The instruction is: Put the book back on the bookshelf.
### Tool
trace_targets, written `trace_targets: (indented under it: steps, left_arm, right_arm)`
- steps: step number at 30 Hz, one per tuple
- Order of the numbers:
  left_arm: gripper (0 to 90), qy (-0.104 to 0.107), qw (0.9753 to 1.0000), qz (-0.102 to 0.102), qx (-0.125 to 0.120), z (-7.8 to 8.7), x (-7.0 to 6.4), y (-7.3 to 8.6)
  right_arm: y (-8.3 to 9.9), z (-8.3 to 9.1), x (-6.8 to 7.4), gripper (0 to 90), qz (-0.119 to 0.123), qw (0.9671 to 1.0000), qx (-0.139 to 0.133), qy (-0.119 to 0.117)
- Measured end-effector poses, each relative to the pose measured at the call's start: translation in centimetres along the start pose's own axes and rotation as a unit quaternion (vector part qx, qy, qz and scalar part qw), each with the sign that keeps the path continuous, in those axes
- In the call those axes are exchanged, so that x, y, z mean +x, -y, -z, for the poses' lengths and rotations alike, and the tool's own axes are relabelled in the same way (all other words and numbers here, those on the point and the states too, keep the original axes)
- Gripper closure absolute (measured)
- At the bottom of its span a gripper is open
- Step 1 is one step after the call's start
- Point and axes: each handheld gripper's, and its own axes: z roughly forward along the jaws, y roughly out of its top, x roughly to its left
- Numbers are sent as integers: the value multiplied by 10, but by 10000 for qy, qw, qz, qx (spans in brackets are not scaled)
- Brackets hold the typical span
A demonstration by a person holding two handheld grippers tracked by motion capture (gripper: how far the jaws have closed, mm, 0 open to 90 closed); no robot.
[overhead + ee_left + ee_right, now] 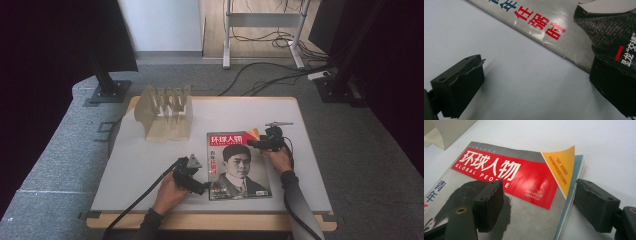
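A magazine [238, 165] with a red title band and a portrait cover lies flat on the white table, right of centre. My left gripper [199, 189] is at its lower left corner, open; one jaw is over the bare table and the other rests on the cover's edge [564, 42]. At the magazine's upper right corner my right gripper [254, 144] stands open too. In the right gripper view one jaw hovers over the cover [524, 195] and the other sits outside the right edge, beside the curled orange corner [561, 165]. Nothing is gripped.
A beige slotted rack [165, 112] stands at the table's back left. The wooden front edge [210, 221] runs below my hands. Cables and stand feet lie on the floor beyond the table.
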Motion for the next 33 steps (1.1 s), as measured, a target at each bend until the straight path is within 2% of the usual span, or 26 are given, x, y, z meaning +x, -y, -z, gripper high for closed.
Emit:
trace_targets:
  steps: [8, 12, 16, 18, 21, 26, 28, 30, 33]
  left_arm:
    - [0, 3, 10000, -5, 7, 0, 0, 0]
    - [0, 8, 10000, -8, 5, 0, 0, 0]
    - [0, 9, 10000, -14, 7, 0, 0, 0]
    - [0, 7, 10000, -16, 7, 0, 0, 0]
    - [0, 7, 10000, -18, -1, 0, 0, 0]
    - [0, 0, 10000, -13, -2, 0, 0, 0]
    - [0, 2, 10000, -13, -4, 0, 0, 0]
    - [0, 2, 10000, -10, -5, 0, 0, 0]
    - [0, 1, 10000, -22, 0, 0, 0, 0]
  right_arm:
    - [3, 5, 4, 251, -162, 9998, 50, -53]
    - [5, 10, 8, 314, -166, 9994, 53, -298]
    - [0, 11, 16, 342, 69, 9998, 146, -99]
    - [-2, 10, 16, 394, 191, 9996, 199, 18]
    - [-5, 7, 15, 523, 366, 9989, 240, 192]
    - [-8, 5, 17, 743, 693, 9955, 401, 511]
    - [-11, 7, 20, 803, 776, 9944, 428, 580]
    - [-13, 9, 26, 844, 896, 9928, 474, 633]
    - [-19, 12, 33, 860, 1068, 9904, 566, 664]
